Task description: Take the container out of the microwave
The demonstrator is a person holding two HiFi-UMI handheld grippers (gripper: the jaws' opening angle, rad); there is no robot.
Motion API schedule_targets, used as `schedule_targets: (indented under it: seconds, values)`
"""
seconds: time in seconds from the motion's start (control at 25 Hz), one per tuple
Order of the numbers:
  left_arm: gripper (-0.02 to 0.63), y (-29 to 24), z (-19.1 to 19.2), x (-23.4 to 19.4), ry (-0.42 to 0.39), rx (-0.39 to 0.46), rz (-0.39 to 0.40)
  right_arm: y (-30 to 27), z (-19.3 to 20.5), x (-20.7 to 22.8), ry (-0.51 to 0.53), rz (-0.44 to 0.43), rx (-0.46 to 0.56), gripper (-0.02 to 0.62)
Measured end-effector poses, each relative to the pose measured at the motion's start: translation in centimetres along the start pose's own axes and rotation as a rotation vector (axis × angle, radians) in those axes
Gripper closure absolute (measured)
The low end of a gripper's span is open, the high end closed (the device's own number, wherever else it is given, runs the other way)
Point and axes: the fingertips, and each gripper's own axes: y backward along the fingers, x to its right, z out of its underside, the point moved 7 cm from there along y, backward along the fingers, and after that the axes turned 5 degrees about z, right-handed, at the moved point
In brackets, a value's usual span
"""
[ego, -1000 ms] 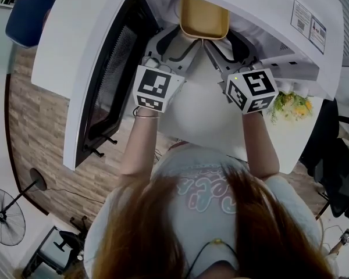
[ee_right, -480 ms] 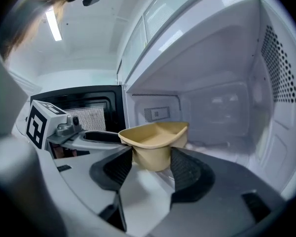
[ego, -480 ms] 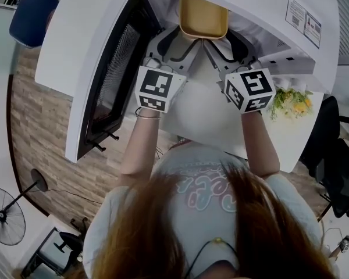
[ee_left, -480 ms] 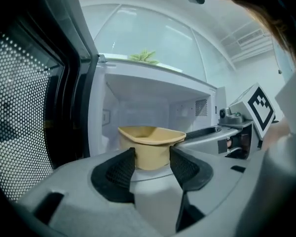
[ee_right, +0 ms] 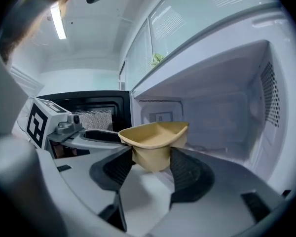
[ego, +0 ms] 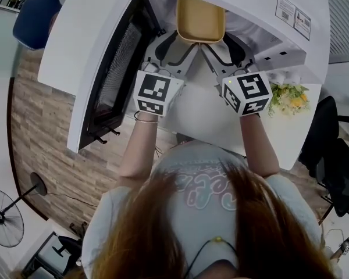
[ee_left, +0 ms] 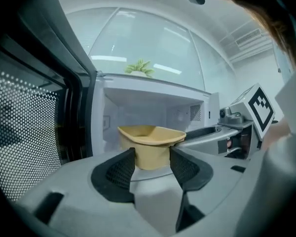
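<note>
1. Your left gripper [ee_left: 152, 162] is clamped on the tan, square-rimmed plastic container [ee_left: 149, 137]. Its black ribbed pads [ee_left: 119, 171] press the tub's walls just under the flared rim.
2. Your right gripper [ee_right: 152, 161] grasps the same container from the other side, with its pads against a near corner. The two pairs of jaws converge on the tub's near end, a hold that looks meant to share the load and keep it level.
3. The container sits inside the open white microwave oven [ego: 250, 7], under the roof of the pale cavity [ee_right: 227, 117] and not yet out. Whether its base is clear of the cavity floor cannot be told.
4. The oven's door with the dark perforated window [ego: 113, 68] stands swung wide at your left, leaving the way out unobstructed.
5. The black-and-white marker cubes [ego: 158, 92] on both grippers face up toward your head.
6. The white table [ego: 203, 118] lies below your arms, and a bunch of yellow flowers [ego: 291, 100] lies near its right edge. A straight, level pull toward you seems to be what remains, landing short of the flowers.
</note>
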Motion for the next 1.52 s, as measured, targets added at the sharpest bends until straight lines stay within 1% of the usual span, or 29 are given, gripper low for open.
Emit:
schedule_targets:
  seconds: [0.24,0.88,1.08,1.24,1.52]
  values:
    - [0.388,1.0,-0.6,0.8,0.002,0.022,0.002,1.2,-0.6,-0.6,0.006,0.003,0.014,0.364]
    - [0.388,3.7,-1.6,3.4,0.002,0.045,0.014,4.7,-1.3,-2.5,0.03,0.017,0.038,0.364]
    - [0.388,5.0,-1.5,4.0,0.006,0.046,0.01,5.8,-1.5,-3.5,0.037,0.018,0.044,0.364]
    - [0.388,6.1,-1.8,4.7,0.0,0.057,0.018,6.7,-1.5,-4.4,0.037,0.019,0.049,0.364]
    - [0.388,7.8,-1.9,5.7,-0.014,0.052,0.034,8.4,-1.3,-5.9,0.034,0.033,0.057,0.364]
